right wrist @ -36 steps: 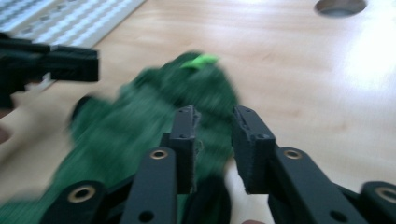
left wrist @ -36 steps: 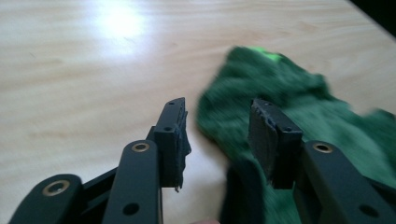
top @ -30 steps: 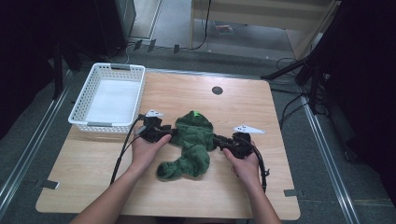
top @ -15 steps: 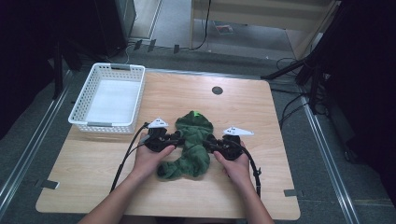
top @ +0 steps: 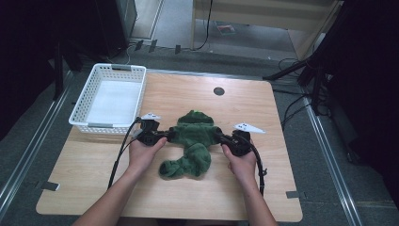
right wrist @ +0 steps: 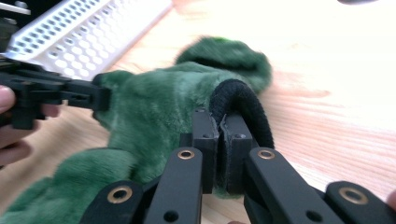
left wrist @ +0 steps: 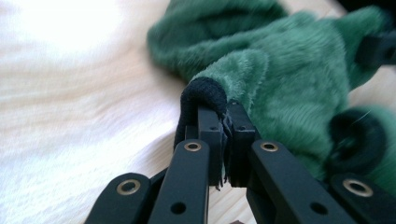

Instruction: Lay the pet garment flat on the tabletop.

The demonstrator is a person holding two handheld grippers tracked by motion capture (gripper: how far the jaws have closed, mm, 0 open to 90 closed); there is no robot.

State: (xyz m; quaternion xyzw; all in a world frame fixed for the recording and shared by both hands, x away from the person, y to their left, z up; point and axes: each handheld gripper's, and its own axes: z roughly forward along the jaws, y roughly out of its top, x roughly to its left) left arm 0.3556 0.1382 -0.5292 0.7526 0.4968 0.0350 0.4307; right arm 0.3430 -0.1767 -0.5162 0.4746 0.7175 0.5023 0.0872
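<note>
A green fuzzy garment (top: 195,141) with black cuffs lies on the wooden table (top: 282,188), hood toward the far side. My left gripper (top: 170,135) is at its left sleeve; in the left gripper view its jaws (left wrist: 223,126) have just been closing and are shut on the black cuff (left wrist: 203,93). My right gripper (top: 219,137) is at the right sleeve. Its jaws (right wrist: 220,135) have also just been closing and pinch the other black cuff (right wrist: 238,95). The left gripper (right wrist: 93,98) shows farther off in the right gripper view.
A white perforated basket (top: 110,96) stands at the table's far left, close to my left hand, and shows as the basket (right wrist: 84,32) in the right gripper view. A black round grommet (top: 219,91) sits near the far edge. Cables trail from both grippers toward the person.
Both grippers moved in onto the garment's sleeves and closed on the cuffs. The sleeves now lie stretched a little farther apart than half a second ago.
</note>
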